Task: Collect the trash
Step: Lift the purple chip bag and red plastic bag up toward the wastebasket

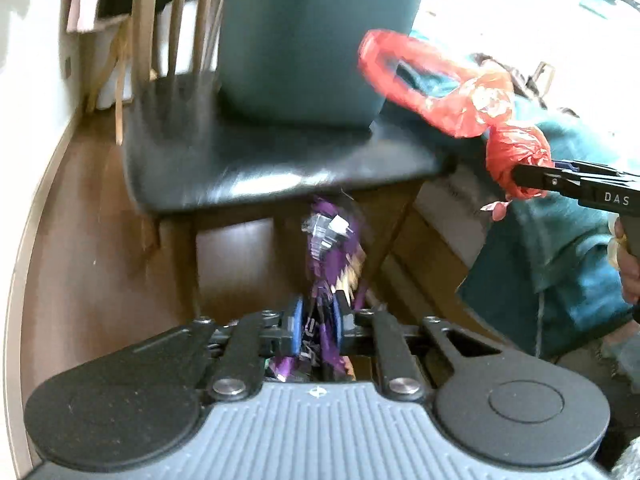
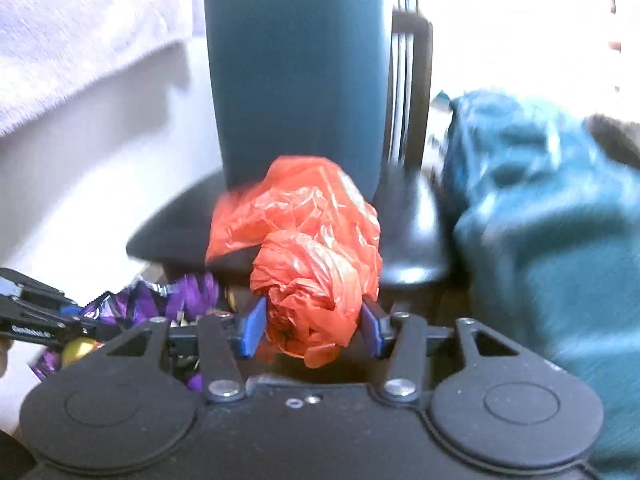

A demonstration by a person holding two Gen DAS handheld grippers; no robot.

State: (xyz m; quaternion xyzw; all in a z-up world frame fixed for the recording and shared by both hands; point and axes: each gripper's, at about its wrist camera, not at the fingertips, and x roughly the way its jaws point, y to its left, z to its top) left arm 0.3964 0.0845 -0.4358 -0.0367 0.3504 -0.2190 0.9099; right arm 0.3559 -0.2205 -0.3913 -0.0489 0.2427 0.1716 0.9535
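My left gripper [image 1: 316, 320] is shut on a crumpled purple foil wrapper [image 1: 330, 248], held low in front of a black chair seat [image 1: 248, 160]. My right gripper [image 2: 312, 326] is shut on a bunched red plastic bag [image 2: 308, 240]. That bag also shows in the left wrist view [image 1: 460, 92], held up at the right by the right gripper [image 1: 532, 184]. A dark teal bin [image 1: 316, 40] stands on the chair seat; in the right wrist view the bin [image 2: 296, 80] is straight ahead behind the red bag. The purple wrapper [image 2: 160, 300] and left gripper [image 2: 86, 326] show at the lower left.
The chair [image 1: 160, 32] has a wooden spindle back and stands on a brown wood floor [image 1: 88, 240]. A teal cloth [image 2: 552, 220] lies to the right of the chair. A pale towel [image 2: 80, 32] hangs at upper left. A white wall [image 1: 28, 60] runs along the left.
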